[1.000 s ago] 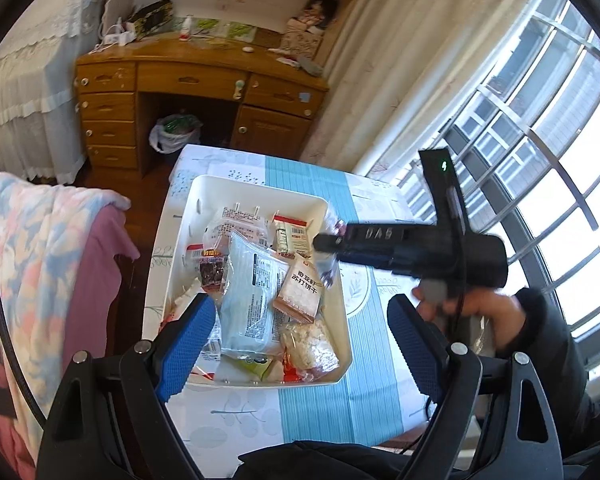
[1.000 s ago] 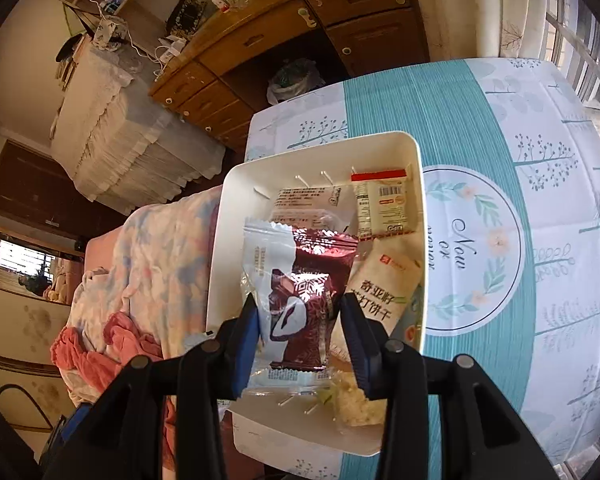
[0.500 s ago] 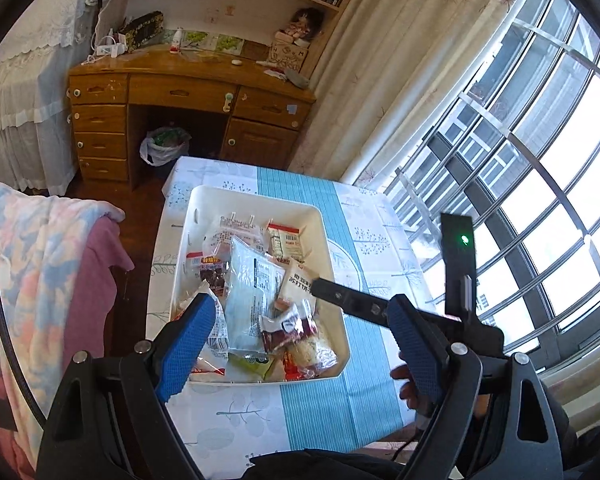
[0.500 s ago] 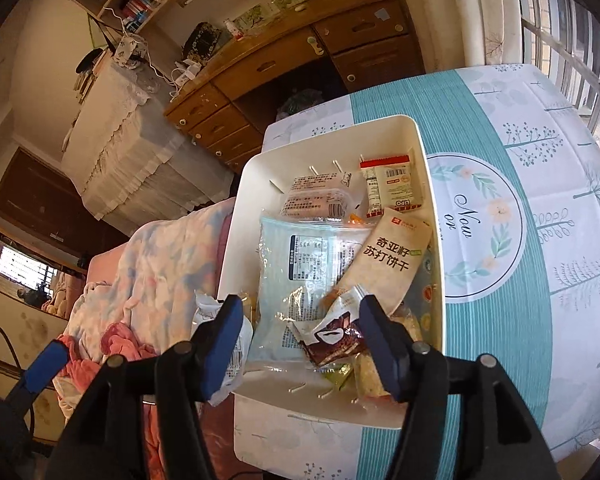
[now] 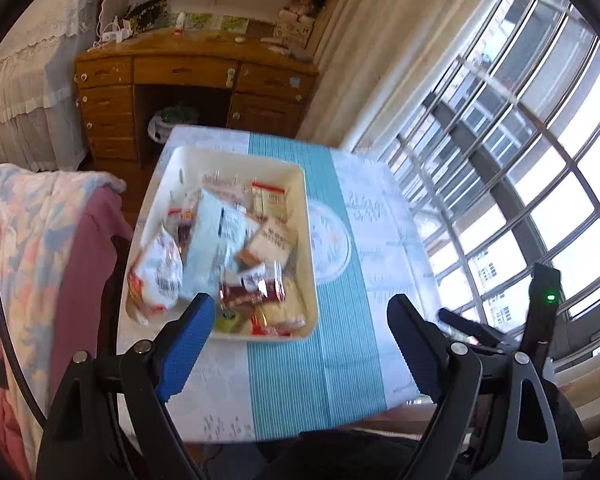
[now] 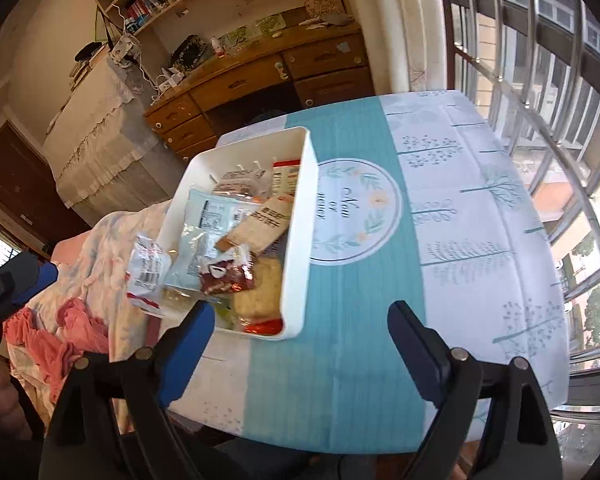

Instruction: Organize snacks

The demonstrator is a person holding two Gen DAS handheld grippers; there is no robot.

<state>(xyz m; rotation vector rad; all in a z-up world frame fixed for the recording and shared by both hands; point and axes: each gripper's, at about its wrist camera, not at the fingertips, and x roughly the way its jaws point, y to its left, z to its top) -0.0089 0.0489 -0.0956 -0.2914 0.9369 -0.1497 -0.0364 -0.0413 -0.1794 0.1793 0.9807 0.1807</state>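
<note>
my right gripper (image 6: 300, 344) has just been opening, nothing between its jaws now; the dark red snack packet (image 6: 226, 278) it held a second ago lies in the white bin (image 6: 306, 216) at my ten o'clock; left gripper (image 5: 300, 344) wide, empty (blur smears the labels); packets below hidden.

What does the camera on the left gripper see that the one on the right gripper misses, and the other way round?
Only the left wrist view shows a plastic bag under the desk and the right-hand tool with its green light.

Only the right wrist view shows the round printed emblem on the tablecloth clearly, and a pink cloth on the blanket.

Both show the white tray of snacks, the dark red packet lying in it, the wooden desk, and each camera's own open, empty gripper.
</note>
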